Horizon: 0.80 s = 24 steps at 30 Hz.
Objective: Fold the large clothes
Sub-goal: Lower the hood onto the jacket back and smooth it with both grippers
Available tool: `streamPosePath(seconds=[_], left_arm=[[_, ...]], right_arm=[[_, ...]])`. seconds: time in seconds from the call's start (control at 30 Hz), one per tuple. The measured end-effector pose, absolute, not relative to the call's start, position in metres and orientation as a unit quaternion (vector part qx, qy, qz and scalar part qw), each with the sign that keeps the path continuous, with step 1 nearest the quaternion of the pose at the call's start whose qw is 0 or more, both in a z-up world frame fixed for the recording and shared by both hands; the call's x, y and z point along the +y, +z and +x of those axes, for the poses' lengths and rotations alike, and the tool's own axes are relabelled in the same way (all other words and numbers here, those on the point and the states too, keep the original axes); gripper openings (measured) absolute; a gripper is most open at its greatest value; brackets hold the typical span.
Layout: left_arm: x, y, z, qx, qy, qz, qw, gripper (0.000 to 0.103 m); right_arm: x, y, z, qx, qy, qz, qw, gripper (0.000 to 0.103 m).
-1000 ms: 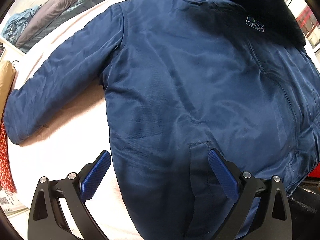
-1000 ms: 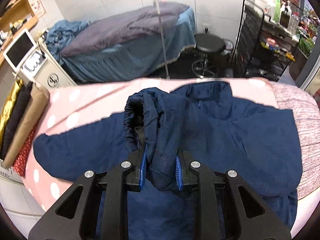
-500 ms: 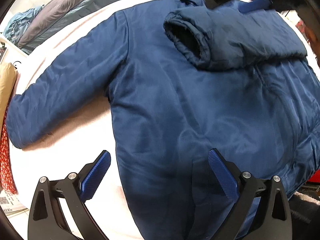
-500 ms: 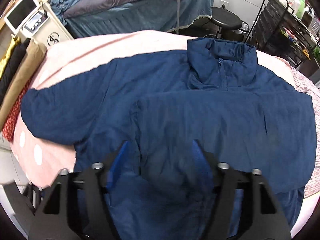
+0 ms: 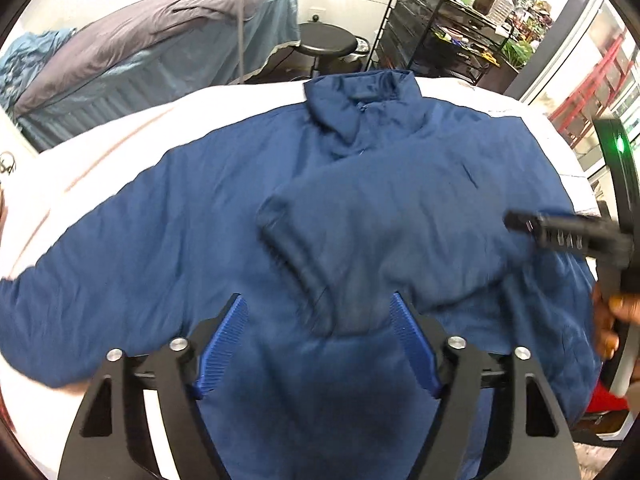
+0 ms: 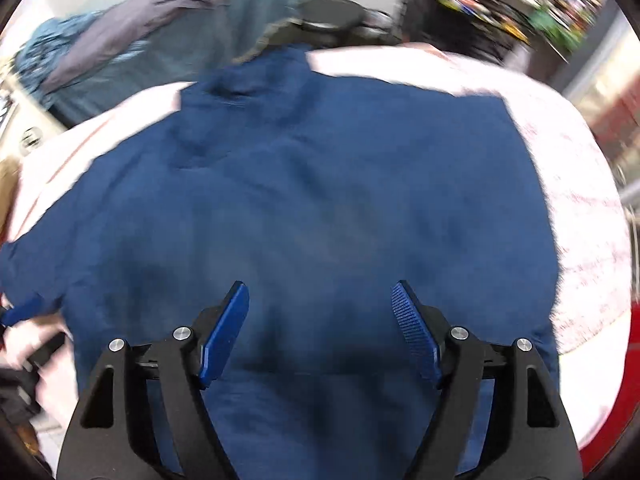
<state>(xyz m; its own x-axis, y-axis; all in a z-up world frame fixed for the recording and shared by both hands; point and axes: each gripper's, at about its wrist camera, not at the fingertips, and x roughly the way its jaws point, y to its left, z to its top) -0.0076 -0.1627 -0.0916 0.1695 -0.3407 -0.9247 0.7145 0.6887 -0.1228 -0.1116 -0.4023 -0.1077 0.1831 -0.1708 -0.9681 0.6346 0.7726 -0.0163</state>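
A navy padded jacket [image 5: 360,208] lies front up on the pink bed cover [image 5: 120,136], collar [image 5: 360,96] at the far side. One sleeve is folded across the chest, its cuff [image 5: 280,220] near the middle. The other sleeve [image 5: 80,276] stretches out to the left. My left gripper [image 5: 318,320] hovers over the lower front, jaws closing with only air between the pads. My right gripper [image 6: 320,312] hangs over the jacket [image 6: 320,200] in a blurred view, jaws opening and holding nothing. It also shows at the right edge of the left wrist view [image 5: 560,236], held by a hand [image 5: 608,320].
Behind the bed stands another bed with a grey cover and teal skirt [image 5: 160,52]. A black stool [image 5: 328,44] and a black wire rack [image 5: 440,28] with bottles stand beyond the collar. Something red [image 6: 616,380] lies past the bed's right edge.
My right gripper has let go of the sleeve, which now lies across the chest, and has swung off to the right. My left gripper has pulled back and up, its jaws narrower.
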Motion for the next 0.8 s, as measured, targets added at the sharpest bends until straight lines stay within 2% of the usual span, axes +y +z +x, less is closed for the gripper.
streamPosePath(seconds=[0.3,0.4,0.57,0.7,0.8], left_arm=[[-0.235,-0.150,-0.005,0.561,-0.348,0.254,0.707,0.072],[-0.244,-0.175,-0.006,0.566,-0.333,0.301,0.691,0.072],[-0.245,-0.195,0.002,0.581,-0.323,0.300,0.685,0.082],[-0.241,-0.204,0.009,0.592,-0.297,0.293,0.690,0.098],[-0.234,-0.211,0.015,0.612,-0.288,0.263,0.688,0.098]], right_arm=[[-0.420,-0.147,-0.128,0.620,-0.281,0.142,0.718,0.075],[-0.414,-0.156,-0.125,0.625,-0.289,0.118,0.716,0.081],[-0.408,-0.166,-0.122,0.628,-0.305,0.094,0.710,0.085],[-0.411,-0.168,-0.119,0.629,-0.312,0.093,0.706,0.088],[-0.415,-0.170,-0.119,0.629,-0.314,0.093,0.705,0.090]])
